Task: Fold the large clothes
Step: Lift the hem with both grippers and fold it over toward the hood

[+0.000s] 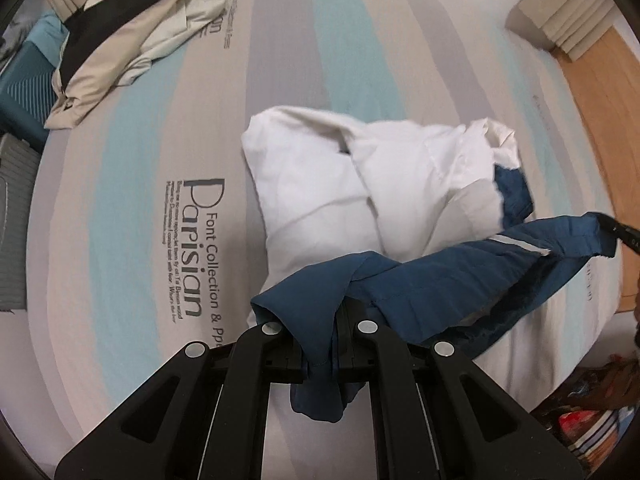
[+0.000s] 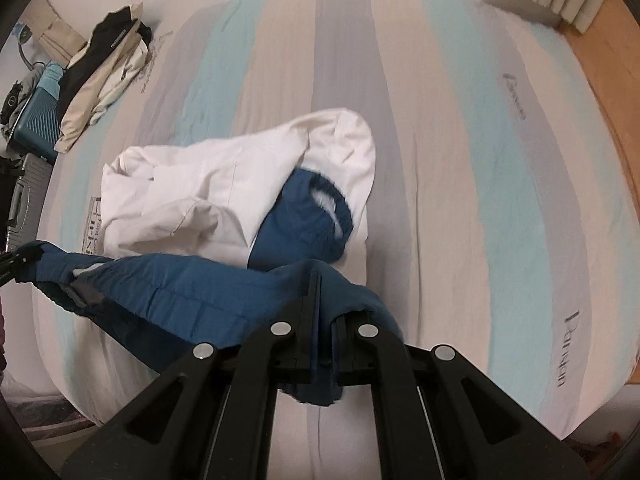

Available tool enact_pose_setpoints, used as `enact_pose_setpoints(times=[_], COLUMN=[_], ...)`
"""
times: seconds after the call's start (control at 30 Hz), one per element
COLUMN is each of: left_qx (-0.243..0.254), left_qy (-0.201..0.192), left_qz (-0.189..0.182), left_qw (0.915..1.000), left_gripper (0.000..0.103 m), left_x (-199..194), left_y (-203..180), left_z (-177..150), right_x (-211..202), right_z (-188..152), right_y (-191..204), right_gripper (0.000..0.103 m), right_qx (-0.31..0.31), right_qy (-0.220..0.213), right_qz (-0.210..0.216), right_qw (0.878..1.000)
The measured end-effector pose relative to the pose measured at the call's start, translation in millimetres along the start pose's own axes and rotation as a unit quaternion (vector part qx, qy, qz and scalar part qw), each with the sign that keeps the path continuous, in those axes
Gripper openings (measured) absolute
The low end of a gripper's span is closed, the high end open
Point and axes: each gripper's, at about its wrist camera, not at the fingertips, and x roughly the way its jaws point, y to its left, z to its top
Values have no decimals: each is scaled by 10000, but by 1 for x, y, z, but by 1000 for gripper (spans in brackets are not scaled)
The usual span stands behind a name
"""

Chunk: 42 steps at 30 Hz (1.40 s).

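Observation:
A large blue garment with a white lining, partly inside out, lies bunched on the striped bed sheet (image 1: 160, 168). Its white side (image 1: 340, 188) rests on the bed, and a blue edge (image 1: 460, 276) hangs stretched above it between the two grippers. My left gripper (image 1: 320, 332) is shut on one blue corner, whose end droops below the jaws. My right gripper (image 2: 325, 312) is shut on the other blue end (image 2: 192, 284). Each gripper shows at the other view's edge: the right gripper (image 1: 624, 234) and the left gripper (image 2: 10, 266). The white side (image 2: 208, 176) shows a blue cuff.
A beige and black pile of clothes (image 1: 120, 44) (image 2: 100, 76) lies at the bed's far left corner. A teal suitcase (image 1: 20, 92) and a grey case (image 1: 12, 216) stand beside the bed on the left. Wooden floor (image 1: 600, 120) runs along the right side.

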Motion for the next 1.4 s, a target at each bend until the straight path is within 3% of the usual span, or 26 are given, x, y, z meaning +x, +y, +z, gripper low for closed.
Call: enact_pose_setpoints(times=[0.3, 0.57, 0.9, 1.1, 1.4], left_qx=[43, 48, 187, 134, -90], left_qy=[-181, -443, -420, -251, 78], left_qz=[-58, -25, 314, 413, 458], left_qw=[9998, 9990, 9984, 9987, 9989], left_gripper=[5, 5, 6, 6, 6], left_x=[-29, -48, 5, 46, 107], left_y=[-11, -11, 3, 12, 21], left_z=[6, 30, 92, 124, 152], right_x=[-19, -44, 1, 52, 112], right_z=[4, 33, 84, 119, 141], right_y=[-2, 7, 12, 1, -2], right_gripper=[2, 2, 2, 2, 2], right_qx=[-45, -153, -221, 36, 165], right_qy=[-141, -502, -562, -337, -31], right_qz=[42, 76, -235, -316, -376], right_qw=[9999, 9986, 9979, 9989, 9991])
